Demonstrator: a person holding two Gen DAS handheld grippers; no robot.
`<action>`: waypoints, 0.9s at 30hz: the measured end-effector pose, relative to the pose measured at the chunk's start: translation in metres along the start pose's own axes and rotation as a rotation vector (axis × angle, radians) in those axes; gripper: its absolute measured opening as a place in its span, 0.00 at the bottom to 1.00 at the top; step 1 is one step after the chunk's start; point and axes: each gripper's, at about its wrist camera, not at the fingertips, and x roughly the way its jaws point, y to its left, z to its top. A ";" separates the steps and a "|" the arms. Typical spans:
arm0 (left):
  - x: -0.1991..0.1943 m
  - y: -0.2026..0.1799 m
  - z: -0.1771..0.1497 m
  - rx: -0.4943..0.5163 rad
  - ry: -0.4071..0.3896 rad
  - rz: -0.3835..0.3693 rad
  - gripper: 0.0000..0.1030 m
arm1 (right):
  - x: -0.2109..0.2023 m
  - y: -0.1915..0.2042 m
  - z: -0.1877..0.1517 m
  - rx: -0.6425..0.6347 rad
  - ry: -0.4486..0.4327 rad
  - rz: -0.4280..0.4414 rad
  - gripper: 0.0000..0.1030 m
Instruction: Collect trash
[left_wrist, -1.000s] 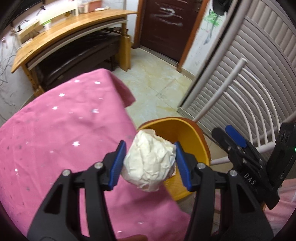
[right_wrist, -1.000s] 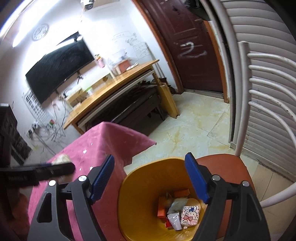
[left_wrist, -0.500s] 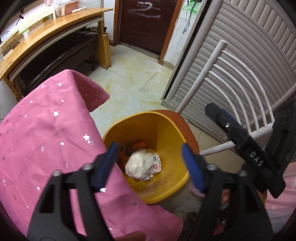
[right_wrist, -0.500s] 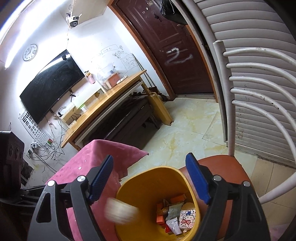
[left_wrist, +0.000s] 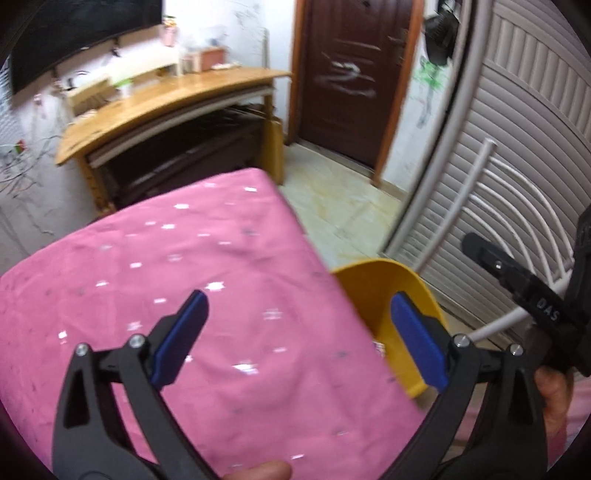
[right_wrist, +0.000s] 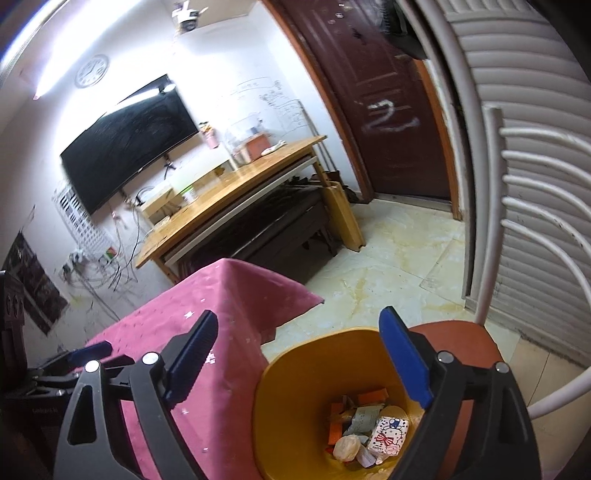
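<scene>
A yellow bin (right_wrist: 295, 398) stands on an orange chair seat (right_wrist: 469, 339) beside the pink-clothed table (right_wrist: 207, 317). Inside it lie a crumpled white paper ball (right_wrist: 346, 447), a small cartoon-printed pack (right_wrist: 388, 434) and orange wrappers. My right gripper (right_wrist: 299, 358) hovers above the bin's near rim, jaws opening, nothing between them. My left gripper (left_wrist: 295, 332) hangs over the table's right edge (left_wrist: 221, 295), jaws opening wide and empty, with the bin (left_wrist: 388, 295) behind its right finger. The right gripper's black finger (left_wrist: 517, 280) shows at the right of the left wrist view.
The chair's white bent-rod back (right_wrist: 517, 236) rises right of the bin, against a grey slatted shutter (right_wrist: 535, 92). A wooden desk (right_wrist: 236, 192) and a dark door (right_wrist: 384, 110) stand beyond the tiled floor (right_wrist: 388, 266). A fingertip (left_wrist: 258, 470) shows at the bottom edge.
My left gripper let go of the white paper ball, which fell into the yellow bin. Its jaws spread wide and it swung left over the pink table. The right gripper stayed over the bin, opening slightly.
</scene>
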 end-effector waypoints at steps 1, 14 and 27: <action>-0.006 0.008 -0.003 -0.009 -0.021 0.020 0.92 | -0.001 0.005 0.000 -0.013 -0.001 -0.001 0.81; -0.065 0.109 -0.040 -0.152 -0.170 0.230 0.94 | 0.012 0.121 -0.028 -0.251 0.005 0.131 0.84; -0.108 0.178 -0.080 -0.286 -0.228 0.322 0.94 | 0.022 0.226 -0.070 -0.424 0.044 0.281 0.84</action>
